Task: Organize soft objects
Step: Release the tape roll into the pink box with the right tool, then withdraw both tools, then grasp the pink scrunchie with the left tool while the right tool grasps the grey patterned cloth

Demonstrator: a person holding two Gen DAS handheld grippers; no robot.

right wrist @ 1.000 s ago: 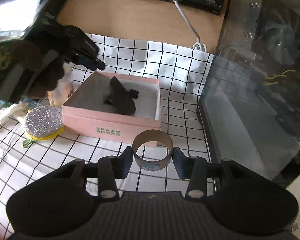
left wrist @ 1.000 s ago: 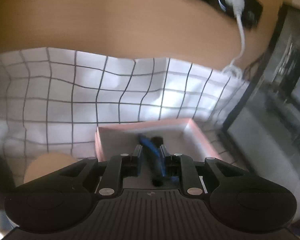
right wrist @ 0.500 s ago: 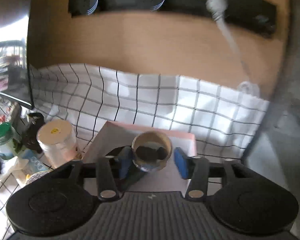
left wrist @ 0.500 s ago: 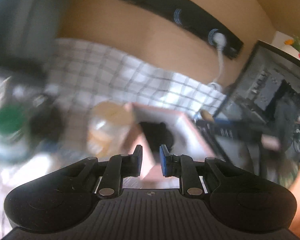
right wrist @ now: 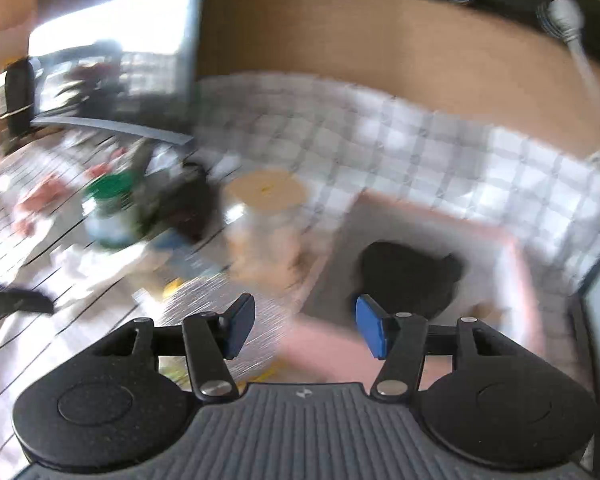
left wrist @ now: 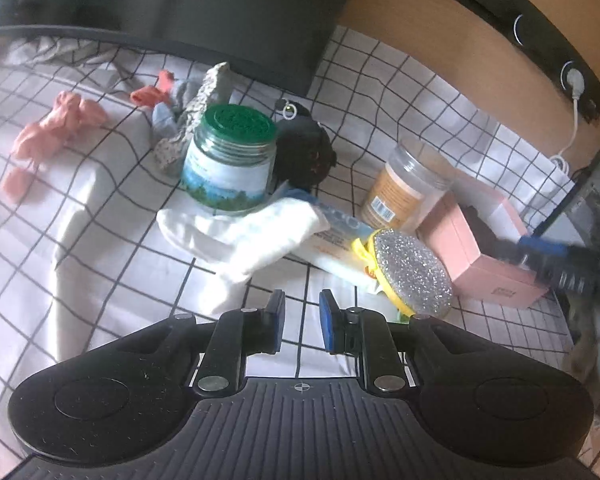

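My left gripper (left wrist: 302,312) hangs open and empty over the checked cloth, just short of a white sock (left wrist: 244,236). Behind the sock lie a dark plush (left wrist: 304,152), a grey patterned sock (left wrist: 192,116) and crumpled pink cloth (left wrist: 52,128). The pink box (left wrist: 484,256) sits to the right, with my right gripper (left wrist: 552,260) blurred over it. In the blurred right wrist view my right gripper (right wrist: 306,320) is opening with nothing between its fingers, above the near left corner of the pink box (right wrist: 516,264). A dark soft thing (right wrist: 408,276) lies inside the box.
A green-lidded jar (left wrist: 230,156) and an orange-lidded jar (left wrist: 408,184) stand among the soft things. A glittery silver sponge (left wrist: 410,276) and a flat packet (left wrist: 336,244) lie beside the box. A dark monitor (left wrist: 240,12) backs the cloth; a glass case stands right.
My left gripper swung left from the box to the clutter and no longer has the dark thing between its fingers. My right gripper moved over the box, widened, and the cardboard ring left its jaws.
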